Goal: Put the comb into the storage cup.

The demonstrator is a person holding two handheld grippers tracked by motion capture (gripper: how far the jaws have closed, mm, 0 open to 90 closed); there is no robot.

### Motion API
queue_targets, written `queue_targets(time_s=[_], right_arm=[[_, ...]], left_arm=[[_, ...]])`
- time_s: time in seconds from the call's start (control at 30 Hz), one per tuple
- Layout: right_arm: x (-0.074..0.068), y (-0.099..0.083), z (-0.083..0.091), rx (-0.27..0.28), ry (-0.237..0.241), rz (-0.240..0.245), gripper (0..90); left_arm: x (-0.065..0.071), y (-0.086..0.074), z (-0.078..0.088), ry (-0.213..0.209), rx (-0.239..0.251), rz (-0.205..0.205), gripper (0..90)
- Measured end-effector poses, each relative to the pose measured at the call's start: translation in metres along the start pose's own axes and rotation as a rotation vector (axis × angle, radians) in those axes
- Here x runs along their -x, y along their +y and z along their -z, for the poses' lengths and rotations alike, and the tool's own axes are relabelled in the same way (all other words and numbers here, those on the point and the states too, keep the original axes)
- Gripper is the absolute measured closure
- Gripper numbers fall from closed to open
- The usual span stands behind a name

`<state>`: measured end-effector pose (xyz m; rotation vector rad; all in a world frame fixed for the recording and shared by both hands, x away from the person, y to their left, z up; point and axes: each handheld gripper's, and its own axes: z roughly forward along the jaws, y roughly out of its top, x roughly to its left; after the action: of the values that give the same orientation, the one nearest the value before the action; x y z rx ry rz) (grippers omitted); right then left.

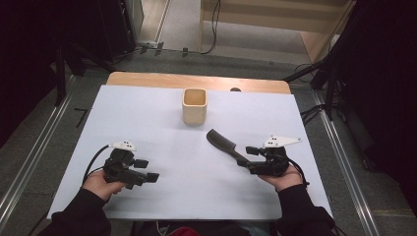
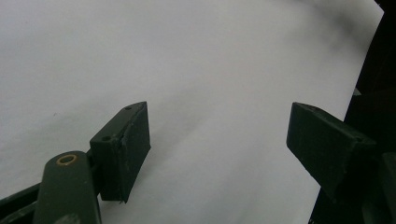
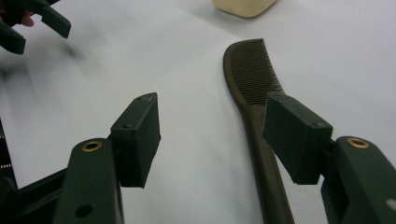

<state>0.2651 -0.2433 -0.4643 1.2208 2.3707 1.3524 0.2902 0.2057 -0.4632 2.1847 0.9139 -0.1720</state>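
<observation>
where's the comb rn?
High view: the comb lies flat on the white table, right of centre, between the cup and the right hand-held gripper.

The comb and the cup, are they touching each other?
Apart. The high view shows a strip of bare white table between the comb and the cup, which stands farther back.

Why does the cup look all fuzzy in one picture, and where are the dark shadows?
In the right gripper view the cup sits far off at the top edge and is soft, while the comb teeth are sharp. In the left gripper view a grey shadow dims the sheet near the top right corner. In the high view the room around the table is dark.
</observation>
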Motion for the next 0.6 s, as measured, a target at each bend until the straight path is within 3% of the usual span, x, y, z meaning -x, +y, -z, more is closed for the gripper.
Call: queue_targets(time_s=[0.23, 0.3, 0.6], right_arm=[[0.005, -0.009, 0.007, 0.028, 0.017, -0.024, 29.9], [0.005, -0.013, 0.008, 0.024, 0.012, -0.001, 28.5], [0.008, -0.023, 0.016, 0.023, 0.009, 0.003, 26.4]], left_arm=[[0.000, 0.000, 0.001, -0.001, 0.007, 0.002, 22.1], [0.000, 0.000, 0.001, 0.000, 0.009, 0.001, 22.1], [0.000, 0.000, 0.001, 0.002, 0.012, -0.002, 22.1]])
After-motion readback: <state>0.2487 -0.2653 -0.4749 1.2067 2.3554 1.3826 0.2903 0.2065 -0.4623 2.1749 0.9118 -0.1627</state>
